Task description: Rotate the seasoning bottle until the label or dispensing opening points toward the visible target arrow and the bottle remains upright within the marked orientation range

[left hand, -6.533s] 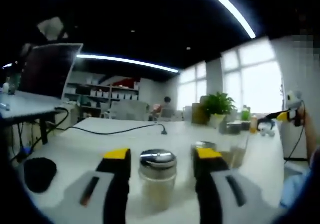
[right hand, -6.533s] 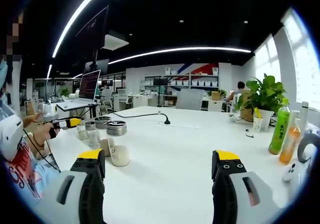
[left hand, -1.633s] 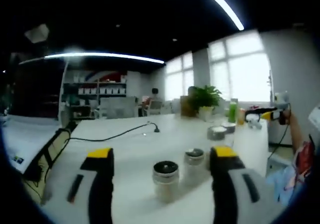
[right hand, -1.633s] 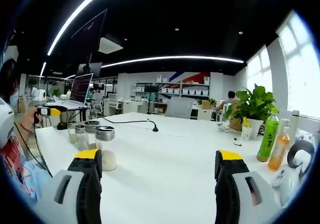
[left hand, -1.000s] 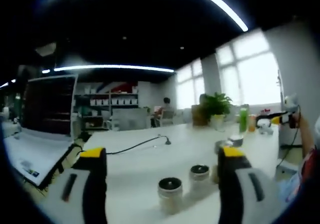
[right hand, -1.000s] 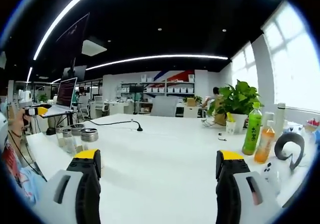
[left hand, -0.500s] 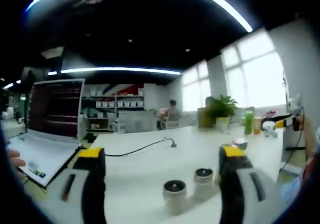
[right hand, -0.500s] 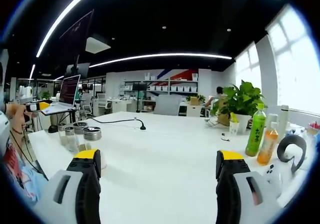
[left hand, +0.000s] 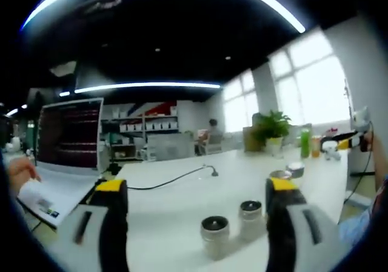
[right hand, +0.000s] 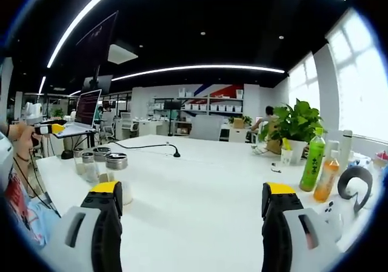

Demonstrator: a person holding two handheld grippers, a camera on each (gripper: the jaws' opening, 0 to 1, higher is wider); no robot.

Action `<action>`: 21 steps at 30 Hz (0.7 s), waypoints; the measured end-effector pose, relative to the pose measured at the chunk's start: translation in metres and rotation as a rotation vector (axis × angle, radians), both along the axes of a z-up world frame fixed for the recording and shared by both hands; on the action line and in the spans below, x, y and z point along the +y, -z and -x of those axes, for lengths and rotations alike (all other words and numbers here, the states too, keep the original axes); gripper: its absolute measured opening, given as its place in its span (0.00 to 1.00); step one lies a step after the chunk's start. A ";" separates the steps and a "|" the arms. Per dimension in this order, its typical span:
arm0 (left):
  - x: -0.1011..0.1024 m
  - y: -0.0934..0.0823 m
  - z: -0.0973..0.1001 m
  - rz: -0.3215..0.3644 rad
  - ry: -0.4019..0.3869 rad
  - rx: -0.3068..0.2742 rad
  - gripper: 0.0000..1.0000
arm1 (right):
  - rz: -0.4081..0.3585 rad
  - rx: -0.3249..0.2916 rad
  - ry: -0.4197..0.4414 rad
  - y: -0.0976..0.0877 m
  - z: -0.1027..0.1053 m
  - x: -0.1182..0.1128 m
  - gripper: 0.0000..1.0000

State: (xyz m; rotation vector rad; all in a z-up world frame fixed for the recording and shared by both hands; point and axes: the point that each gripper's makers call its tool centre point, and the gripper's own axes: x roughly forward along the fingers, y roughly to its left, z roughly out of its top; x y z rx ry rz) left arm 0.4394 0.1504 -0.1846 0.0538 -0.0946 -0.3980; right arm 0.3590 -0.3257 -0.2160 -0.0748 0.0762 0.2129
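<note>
Two grippers are up over a white table (right hand: 200,181), and we see both with their jaws spread wide and nothing between them. From the left gripper view, the left gripper (left hand: 197,190) frames two small seasoning bottles: the nearer bottle (left hand: 214,235) stands upright just ahead, between the jaws but touching neither, with a dark metal lid, and the second bottle (left hand: 250,217) stands just to its right and a little farther off. Beyond them, farther right, sit two metal-lidded jars (left hand: 288,172). A black cable (left hand: 173,178) runs across the middle of the table, and a laptop (left hand: 63,142) stands open at the far left. A potted plant (left hand: 271,129) and a green drink bottle (left hand: 305,143) stand far off on the right, near the windows.

From the right gripper view, the right gripper (right hand: 194,190) hovers above bare tabletop. We see the group of bottles and jars (right hand: 100,163) on the left, well apart from it, and the left gripper in a hand (right hand: 24,132) at the left edge. The green drink bottle (right hand: 314,160) and an orange drink bottle (right hand: 327,175) stand at the right, beside the plant (right hand: 297,129). We cannot make out any arrow mark or label direction.
</note>
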 end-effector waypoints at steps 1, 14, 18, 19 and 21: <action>0.001 0.002 0.000 -0.001 -0.001 0.005 1.00 | 0.003 -0.002 0.003 0.000 0.002 0.000 0.99; 0.003 0.008 -0.003 0.004 -0.013 0.030 1.00 | 0.002 0.009 -0.001 0.003 -0.002 0.001 0.98; 0.004 0.010 -0.004 0.006 -0.014 0.038 1.00 | 0.001 0.012 -0.008 0.003 -0.002 0.004 0.98; 0.005 0.010 -0.005 0.005 -0.017 0.039 1.00 | 0.001 0.012 -0.009 0.003 -0.001 0.003 0.98; 0.006 0.011 -0.005 0.002 -0.020 0.041 1.00 | 0.002 0.013 -0.007 0.004 -0.001 0.003 0.98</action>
